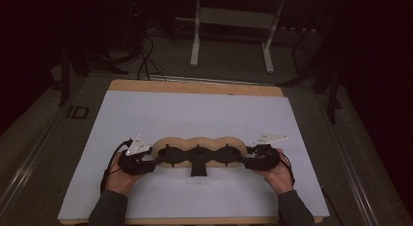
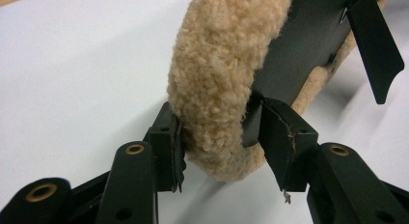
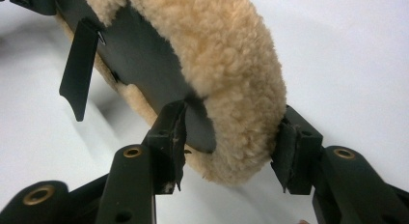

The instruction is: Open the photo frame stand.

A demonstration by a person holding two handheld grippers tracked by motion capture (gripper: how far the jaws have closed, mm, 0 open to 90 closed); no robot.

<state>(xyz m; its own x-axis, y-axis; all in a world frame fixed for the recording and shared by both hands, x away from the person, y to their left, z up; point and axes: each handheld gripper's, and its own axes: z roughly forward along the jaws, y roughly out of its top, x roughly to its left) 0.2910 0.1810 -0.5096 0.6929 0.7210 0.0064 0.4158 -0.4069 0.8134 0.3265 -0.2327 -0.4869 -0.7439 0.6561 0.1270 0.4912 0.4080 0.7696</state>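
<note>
A long tan fleece pad [image 1: 199,143] with three lobes and a black backing [image 1: 214,155] lies across the near part of a white sheet [image 1: 195,111]. A black strap [image 2: 378,50] hangs off the backing. My left gripper [image 1: 148,160] is at the pad's left end. Its jaws straddle the fleece rim [image 2: 217,79], one pad against the fleece and the other against the black backing. My right gripper [image 1: 248,160] holds the right end the same way, its jaws on either side of the fleece rim [image 3: 231,64]. A person's hands hold both grippers.
The white sheet covers a wooden tabletop [image 1: 195,86] with bare room behind and in front of the pad. Beyond the table stands a white-legged frame [image 1: 197,38] on a dark floor, with cables [image 1: 145,60] at the back left.
</note>
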